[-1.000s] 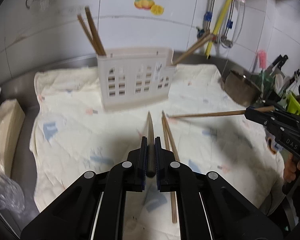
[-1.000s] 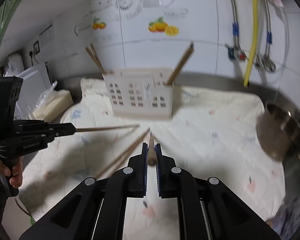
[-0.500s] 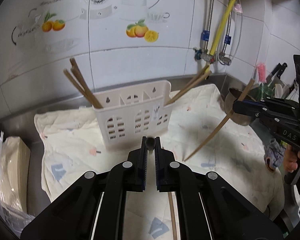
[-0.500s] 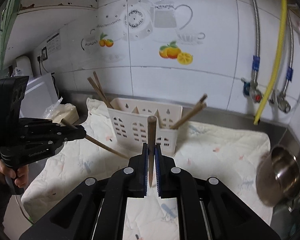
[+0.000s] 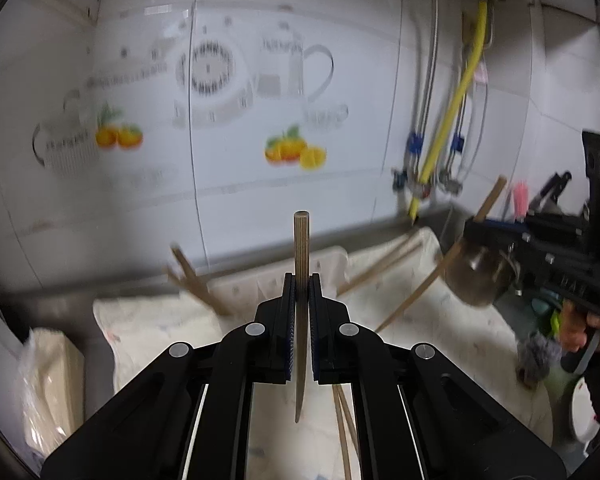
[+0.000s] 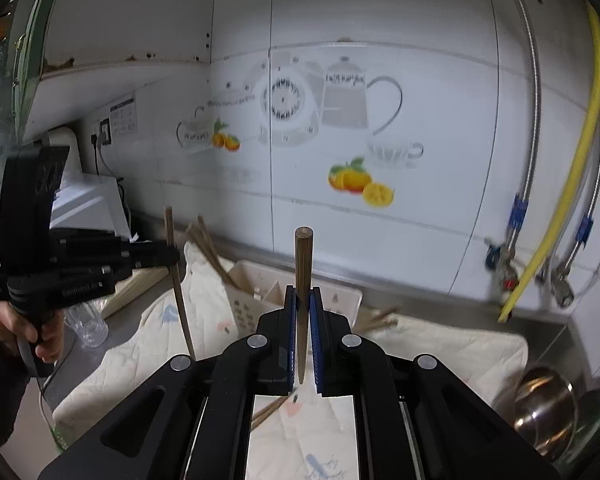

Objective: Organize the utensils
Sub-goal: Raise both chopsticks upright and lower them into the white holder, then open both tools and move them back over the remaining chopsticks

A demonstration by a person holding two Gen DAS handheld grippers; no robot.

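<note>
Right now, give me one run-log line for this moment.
left claw: shut on chopstick | right claw: shut on chopstick | utensil holder: on cloth, chopsticks inside

Above the utensil holder (image 6: pixel 256 280) I have open air up to the tiled wall (image 6: pixel 420 80). Chopsticks (image 6: pixel 208 248) leaning out of its left end and others (image 6: pixel 376 318) poking from its right end block both sides; its middle top is free.
</note>
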